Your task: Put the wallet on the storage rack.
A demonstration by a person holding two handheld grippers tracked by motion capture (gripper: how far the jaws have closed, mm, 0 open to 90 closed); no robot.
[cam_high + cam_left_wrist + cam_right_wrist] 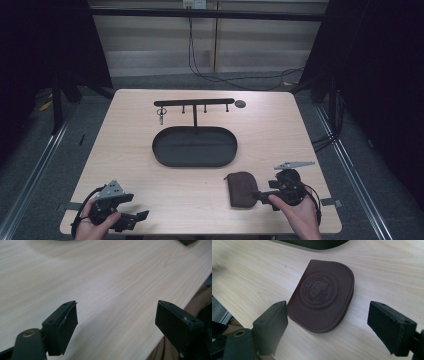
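Note:
A dark brown leather pouch (242, 189) with a round embossed emblem lies flat on the table near its front edge. In the right gripper view the pouch (322, 295) sits just ahead of the two black jaws, which stand wide apart on either side of it without touching it. My right gripper (261, 196) is held at the pouch's right side and is open. My left gripper (142, 218) rests at the front left corner of the table, open, with only bare wood between its jaws (116, 322).
A black oval tray (165, 152) sits mid-table, with a black T-shaped hook rack (194, 102) rising behind it and a key (161, 115) hanging from its left end. A small dark disc (240, 104) lies at the back right. Cables trail on the floor beyond.

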